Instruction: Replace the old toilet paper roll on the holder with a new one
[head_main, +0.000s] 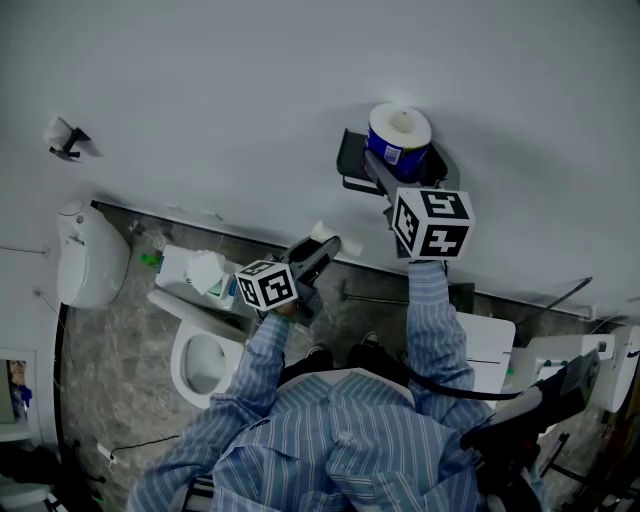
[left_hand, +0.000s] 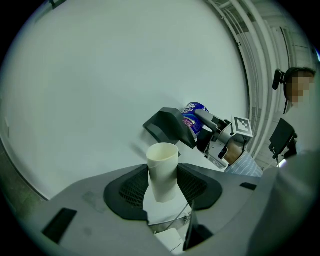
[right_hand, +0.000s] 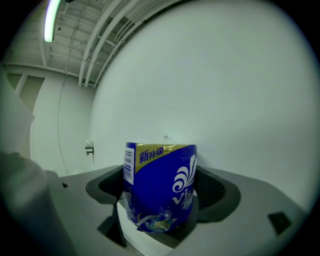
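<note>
Right tool (right_hand: 160, 187) has its jaws spread very wide, one on either side of the new roll (head_main: 400, 135), which is wrapped in blue. The pads flank the wrapper without visibly denting it. I therefore judge that the roll rests on end on top of the holder (head_main: 350, 165) rather than hanging in a grip. Parked there, it would be close at hand for threading onto the spindle.

Left tool (left_hand: 162, 186) is closed partway on the old cardboard tube (left_hand: 162, 165). It pinches the tube's lower end, and the open end points toward the wall (head_main: 250, 100). This tool is level, lower than the holder and off to its left, apart from the right tool, probably so the spent core does not get in the way.

The holder's dark cover hides its spindle, so I cannot tell whether anything is on it. Below, the toilet bowl (head_main: 178, 350) is open and nothing shows inside. Crumpled white paper (head_main: 207, 270) lies on the cistern (head_main: 172, 262).
</note>
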